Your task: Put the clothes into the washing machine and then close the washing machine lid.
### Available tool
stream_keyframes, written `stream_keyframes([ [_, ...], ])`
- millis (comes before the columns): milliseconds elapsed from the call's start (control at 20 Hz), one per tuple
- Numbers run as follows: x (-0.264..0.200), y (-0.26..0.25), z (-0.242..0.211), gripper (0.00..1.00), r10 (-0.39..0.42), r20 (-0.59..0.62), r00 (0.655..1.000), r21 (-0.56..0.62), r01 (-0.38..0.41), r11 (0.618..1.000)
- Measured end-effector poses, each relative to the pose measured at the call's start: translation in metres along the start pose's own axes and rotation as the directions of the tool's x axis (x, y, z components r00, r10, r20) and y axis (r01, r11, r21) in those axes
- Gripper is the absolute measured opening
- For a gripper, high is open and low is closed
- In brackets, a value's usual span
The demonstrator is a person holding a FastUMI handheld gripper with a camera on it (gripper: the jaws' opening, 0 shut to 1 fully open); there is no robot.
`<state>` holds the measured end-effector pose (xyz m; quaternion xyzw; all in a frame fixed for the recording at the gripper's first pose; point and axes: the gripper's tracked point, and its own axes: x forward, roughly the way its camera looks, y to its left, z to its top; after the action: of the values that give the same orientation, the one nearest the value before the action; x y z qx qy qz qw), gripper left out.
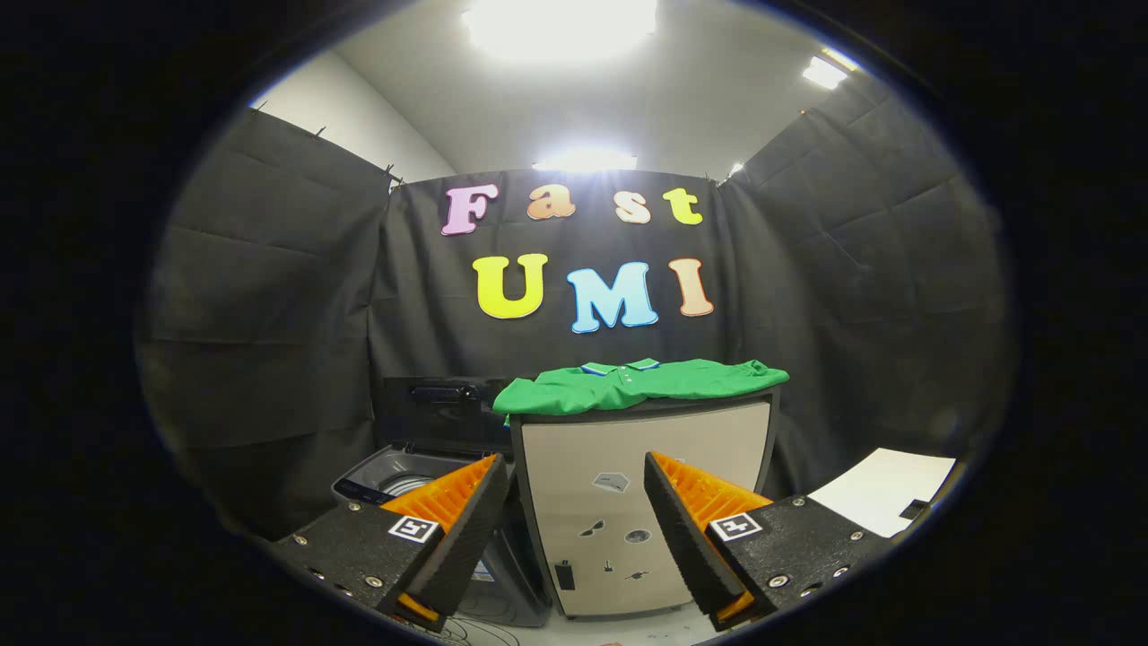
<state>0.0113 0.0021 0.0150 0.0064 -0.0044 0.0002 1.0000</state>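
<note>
Tongs: your tongs (574, 502) are gaping wide, gripping nothing.
Clothes: a green collared polo shirt (641, 384) is lying atop a beige cabinet (641, 502), beyond the fingers.
Washer: a grey top-loading washing machine (404, 480) is standing lid-up beside that cabinet.

A pale cabinet (641, 467) stands on the floor (628, 628) just beyond the fingers, seen through the gap between them. A green shirt (637, 384) lies spread flat across its top.

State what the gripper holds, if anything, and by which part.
Nothing is held: the gripper is open, its fingers apart, with the green shirt beyond them on the cabinet.
</note>
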Motion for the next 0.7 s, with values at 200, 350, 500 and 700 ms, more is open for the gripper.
stream_keyframes([
  [200, 0.007, -0.005, 0.018, 0.94, -0.007, 0.010, 1.000, -0.003, 0.007, 1.000],
  [350, 0.014, -0.014, 0.033, 0.94, -0.021, 0.025, 0.999, -0.015, 0.021, 1.000],
  [500, 0.025, -0.024, 0.046, 0.94, -0.040, 0.025, 0.999, -0.023, 0.041, 0.999],
  [700, 0.050, -0.031, 0.064, 0.94, -0.047, 0.006, 0.999, 0.002, 0.047, 0.999],
])
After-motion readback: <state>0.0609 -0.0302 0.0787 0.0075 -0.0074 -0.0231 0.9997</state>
